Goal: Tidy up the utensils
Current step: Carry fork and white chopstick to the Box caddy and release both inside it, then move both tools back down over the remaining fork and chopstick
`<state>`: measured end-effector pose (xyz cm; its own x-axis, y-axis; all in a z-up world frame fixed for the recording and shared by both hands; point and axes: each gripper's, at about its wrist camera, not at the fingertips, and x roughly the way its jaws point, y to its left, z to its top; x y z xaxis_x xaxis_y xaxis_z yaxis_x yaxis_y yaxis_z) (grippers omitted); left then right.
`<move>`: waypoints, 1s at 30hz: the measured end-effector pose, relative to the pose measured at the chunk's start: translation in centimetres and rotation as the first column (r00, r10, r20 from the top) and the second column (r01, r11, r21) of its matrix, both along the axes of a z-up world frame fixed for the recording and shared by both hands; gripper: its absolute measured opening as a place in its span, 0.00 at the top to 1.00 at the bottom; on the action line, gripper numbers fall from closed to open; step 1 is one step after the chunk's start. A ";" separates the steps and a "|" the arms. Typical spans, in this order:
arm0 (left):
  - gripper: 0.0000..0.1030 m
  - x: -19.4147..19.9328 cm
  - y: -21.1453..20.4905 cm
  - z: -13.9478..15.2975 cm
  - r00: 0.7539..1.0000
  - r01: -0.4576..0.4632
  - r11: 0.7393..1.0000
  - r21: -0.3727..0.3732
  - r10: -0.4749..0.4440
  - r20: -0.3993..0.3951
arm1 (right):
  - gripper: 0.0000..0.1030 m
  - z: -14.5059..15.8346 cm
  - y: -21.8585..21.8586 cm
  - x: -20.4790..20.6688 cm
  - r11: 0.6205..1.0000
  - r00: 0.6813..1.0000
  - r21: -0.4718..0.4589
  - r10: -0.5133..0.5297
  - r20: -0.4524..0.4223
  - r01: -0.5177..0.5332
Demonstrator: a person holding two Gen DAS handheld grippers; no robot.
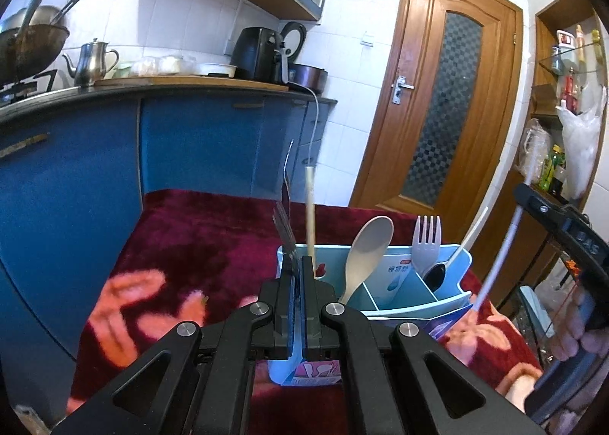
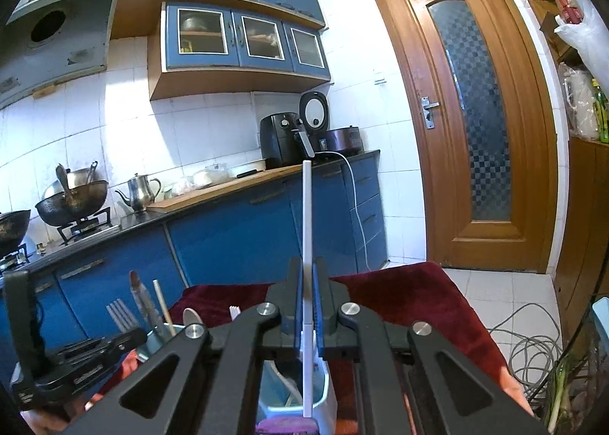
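- Clearly, the right tool (image 2: 307,282) was clamped on a white chopstick (image 2: 306,214), its pads nearly together with only the stick between them; the stick stood almost upright, its lower end hanging over the pale blue utensil caddy (image 2: 327,397).
- Meanwhile the left tool (image 1: 298,271) was closed down on something thin and dark at the caddy's left corner (image 1: 283,256); whether that was a utensil or the caddy wall, I could not tell.
- Already in the caddy were a beige spoon (image 1: 367,248), a white plastic fork (image 1: 428,240), a black spoon (image 1: 436,275) and a tan chopstick (image 1: 310,206), each in a divided compartment, on the red blanket over the tabletop (image 1: 198,244).
- Judging by this, the step was dropping the white chopstick into a compartment.
- To do it well, it seemed wise to keep the stick vertical, line its tip over an open slot rather than a divider, lower until the tip was inside, then release, while the left tool steadied the light caddy against tipping.
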<state>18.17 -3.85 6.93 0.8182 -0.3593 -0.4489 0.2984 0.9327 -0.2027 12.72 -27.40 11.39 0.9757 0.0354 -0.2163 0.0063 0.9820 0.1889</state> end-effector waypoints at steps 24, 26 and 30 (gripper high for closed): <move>0.85 -1.7 -0.1 0.4 1.000 0.018 1.000 0.005 -0.018 -0.026 | 0.84 -2.9 0.9 2.9 0.999 0.994 -0.014 0.027 -0.107 -0.028; 0.80 -1.9 0.1 0.4 0.999 0.015 1.000 -0.005 -0.015 -0.034 | 0.74 -3.1 0.7 2.5 0.999 0.994 -0.007 0.030 -0.103 -0.031; 0.75 -2.5 0.5 0.6 0.999 0.007 1.000 -0.018 -0.008 -0.038 | 0.69 -2.8 0.4 1.6 0.999 0.995 0.001 0.032 -0.091 -0.032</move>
<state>15.64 -3.34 7.57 0.7979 -0.3740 -0.4727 0.2975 0.9264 -0.2309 14.34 -27.03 8.60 0.9504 0.0665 -0.3040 -0.0085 0.9821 0.1882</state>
